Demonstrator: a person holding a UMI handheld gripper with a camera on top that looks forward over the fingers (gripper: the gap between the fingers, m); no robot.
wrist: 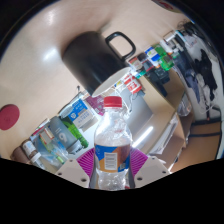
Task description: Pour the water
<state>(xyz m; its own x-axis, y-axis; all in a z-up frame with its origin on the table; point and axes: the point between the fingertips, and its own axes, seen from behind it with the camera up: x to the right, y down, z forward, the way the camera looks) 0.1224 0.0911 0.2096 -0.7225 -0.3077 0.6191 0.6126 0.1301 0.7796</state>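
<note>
A clear plastic water bottle (111, 140) with a red cap and a blue and orange label stands upright between my fingers, and my gripper (111, 160) is shut on it. The purple pads (84, 159) press against the bottle's sides at label height. Beyond the bottle, further back on the light table (40, 60), a black mug (92, 57) with a handle on its right side lies in view. The bottle hides what is directly ahead of the fingers.
Several bottles and small cartons (62, 128) stand in a row left of the held bottle. More packaged items (155, 60) crowd the far right. A red disc (10, 115) lies at the table's left. A flat grey board (150, 120) sits right of the bottle.
</note>
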